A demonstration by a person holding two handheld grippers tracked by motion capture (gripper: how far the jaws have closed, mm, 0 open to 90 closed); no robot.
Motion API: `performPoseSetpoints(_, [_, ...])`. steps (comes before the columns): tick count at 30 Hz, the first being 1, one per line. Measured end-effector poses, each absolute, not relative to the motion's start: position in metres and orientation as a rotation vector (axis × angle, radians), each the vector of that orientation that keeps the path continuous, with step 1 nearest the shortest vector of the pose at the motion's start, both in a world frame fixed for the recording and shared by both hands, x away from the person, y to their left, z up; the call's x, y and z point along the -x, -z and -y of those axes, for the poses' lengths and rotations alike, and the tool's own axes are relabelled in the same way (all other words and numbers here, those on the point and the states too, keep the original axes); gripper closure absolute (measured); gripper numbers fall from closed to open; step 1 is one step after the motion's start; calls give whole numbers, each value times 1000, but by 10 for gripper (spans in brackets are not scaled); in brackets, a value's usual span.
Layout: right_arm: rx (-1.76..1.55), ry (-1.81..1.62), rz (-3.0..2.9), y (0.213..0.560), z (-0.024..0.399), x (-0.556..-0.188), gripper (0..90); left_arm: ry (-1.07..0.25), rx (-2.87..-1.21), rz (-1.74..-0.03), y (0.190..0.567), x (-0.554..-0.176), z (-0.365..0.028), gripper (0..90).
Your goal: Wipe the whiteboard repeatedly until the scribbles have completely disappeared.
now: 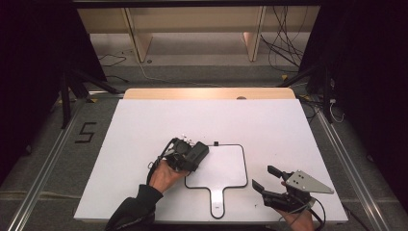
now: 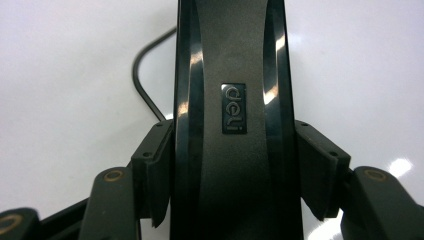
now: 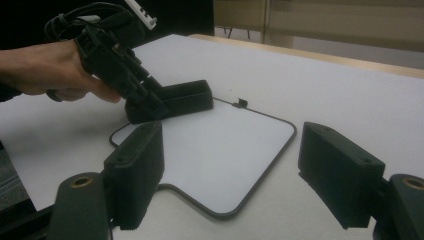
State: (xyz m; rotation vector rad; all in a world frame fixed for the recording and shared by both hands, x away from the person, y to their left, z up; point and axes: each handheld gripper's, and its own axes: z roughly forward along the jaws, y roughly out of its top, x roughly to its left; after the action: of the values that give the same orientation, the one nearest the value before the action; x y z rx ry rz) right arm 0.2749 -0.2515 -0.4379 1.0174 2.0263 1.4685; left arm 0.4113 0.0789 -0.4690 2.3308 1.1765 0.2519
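The left hand-held gripper [image 1: 188,155] is clamped on a black deli-branded device [image 2: 235,125], a long dark block that reads as a stapler or similar desk tool. Both pads press its flanks in the left gripper view. The device lies at the upper left corner of a paddle-shaped outline [image 1: 244,163] drawn in black on the white surface [image 1: 269,120], its far end reaching over the outline's edge. A thin black cable [image 2: 142,85] curves across the surface behind it.

The right hand-held gripper [image 1: 267,179] rests near the front right edge of the surface, well apart from the device, jaws spread with nothing between them. A small black clip [image 3: 242,103] sits on the outline's top line, just beyond the device.

Beyond the surface stand wooden shelving legs [image 1: 142,41] and loose cables [image 1: 284,43] on the floor. A number five [image 1: 85,132] is taped to the floor on the left.
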Motion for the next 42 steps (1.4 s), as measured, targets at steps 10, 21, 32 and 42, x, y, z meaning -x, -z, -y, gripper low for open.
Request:
performPoseSetpoints(10, [-1013,-1464,-2029,438,251,-274,272,-243,-2385,-1127,467,-392,-78,401])
performPoseSetpoints(21, [-1013,-1464,-2030,438,251,-275,272,-305,-2336,-1211,469,-411,-85,401])
performPoseSetpoints(32, [-1012,-1465,-2028,438,252,-274,272,-278,-2354,-1184,468,-405,-83,401])
performPoseSetpoints(42, [-1009,-1469,-2027,438,251,-275,272,-238,-2402,-1089,467,-377,-71,401])
